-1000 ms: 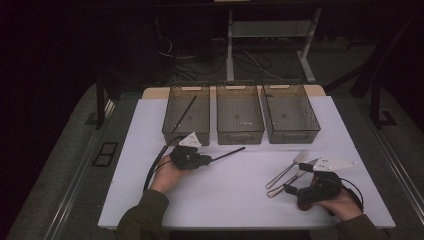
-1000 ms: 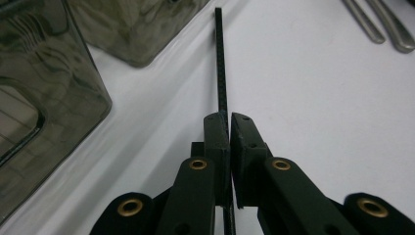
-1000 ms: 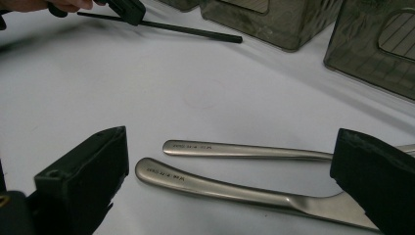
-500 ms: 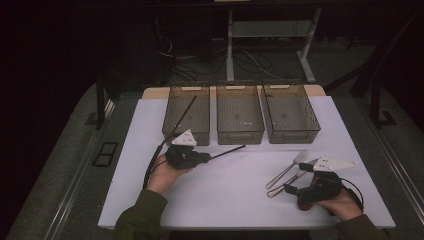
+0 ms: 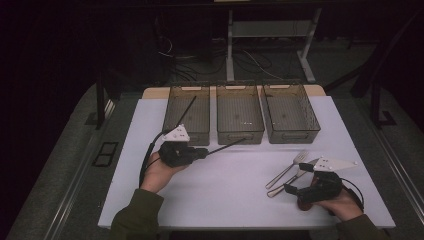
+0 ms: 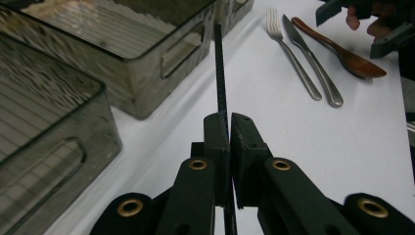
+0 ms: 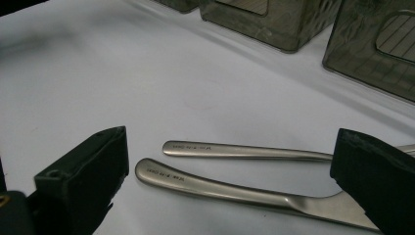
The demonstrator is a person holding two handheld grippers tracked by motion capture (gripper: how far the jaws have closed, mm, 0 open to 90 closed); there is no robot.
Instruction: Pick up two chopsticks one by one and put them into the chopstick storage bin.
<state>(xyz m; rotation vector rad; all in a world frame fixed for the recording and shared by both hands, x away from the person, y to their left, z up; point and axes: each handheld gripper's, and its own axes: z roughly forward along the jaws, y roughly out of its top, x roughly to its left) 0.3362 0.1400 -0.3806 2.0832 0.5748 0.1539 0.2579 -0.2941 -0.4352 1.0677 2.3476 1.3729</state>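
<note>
My left gripper [image 5: 204, 151] is shut on a thin black chopstick [image 5: 226, 146], which points right toward the middle bin [image 5: 240, 136]. In the left gripper view the jaws [image 6: 228, 120] pinch the chopstick [image 6: 219, 68] near its end, and it rises straight ahead. A second black chopstick [image 5: 186, 112] leans inside the left bin [image 5: 170, 115]. My right gripper [image 5: 296, 177] stands open at the handles of a fork [image 5: 287, 170] and a knife [image 5: 295, 176]. In the right gripper view the fork handle [image 7: 244, 151] and knife handle [image 7: 220, 186] lie between the wide jaws, untouched.
Three smoky plastic bins stand in a row at the back of the white mat [image 5: 230, 195]; the right bin [image 5: 292, 135] looks bare. A wooden spoon [image 6: 342, 51] lies beside the knife [image 6: 313, 63] and fork [image 6: 288, 54].
My left gripper has risen a little with the chopstick held in it, drifting slightly toward the bins. The right gripper and the cutlery have stayed put.
</note>
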